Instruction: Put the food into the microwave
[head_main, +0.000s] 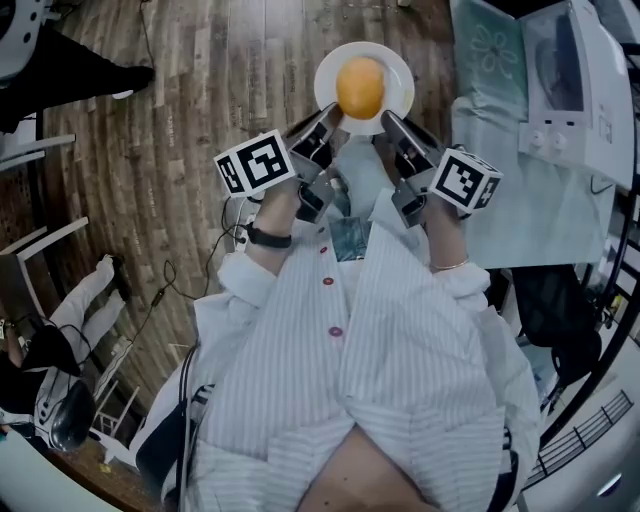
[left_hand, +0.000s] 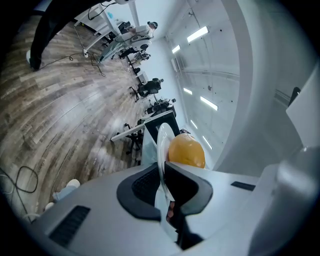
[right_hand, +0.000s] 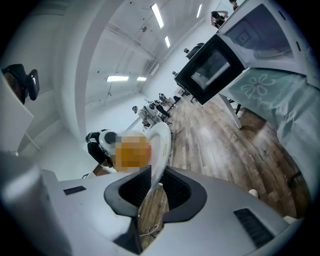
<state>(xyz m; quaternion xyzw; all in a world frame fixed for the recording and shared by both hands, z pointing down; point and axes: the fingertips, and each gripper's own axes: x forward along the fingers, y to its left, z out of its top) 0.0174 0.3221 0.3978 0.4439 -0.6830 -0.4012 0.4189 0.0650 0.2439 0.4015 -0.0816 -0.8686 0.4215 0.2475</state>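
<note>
**Step in hand: carrying to the microwave (judged)**

1. The microwave (head_main: 570, 80) stands on a cloth-covered surface (head_main: 520, 200) to the person's right, well apart from the load. Whether its door is open cannot be told. Confirm this before closing in, since both hand-held grippers are occupied.
2. The plate (head_main: 395, 62) is held over the wooden floor (head_main: 180, 120), ahead of the person's chest. Keep it level. In both gripper views its rim runs edge-on between the jaws, so tilt is easy to check.
3. The food (head_main: 361, 87), a round orange item, rests at the plate's centre. It looks free to roll, so turn toward the surface slowly and without jerks.
4. The left hand-held gripper (head_main: 325, 118) is clamped on the plate's near-left rim. The right hand-held gripper (head_main: 392, 122) is clamped on the near-right rim. Both grips sit on the near side and the far rim is unsupported, so the plate is likely to droop if either grip loosens. Move both hands together at a constant spacing.

**Surroundings and obstructions**

- The edge of the surface and its hanging cloth lie between the plate and the microwave. Lift the plate clear of them.
- Another person (head_main: 60, 330) sits at lower left beside some furniture, away from the route.
- Cables (head_main: 165, 280) trail on the floor at the left, also off the route.
</note>
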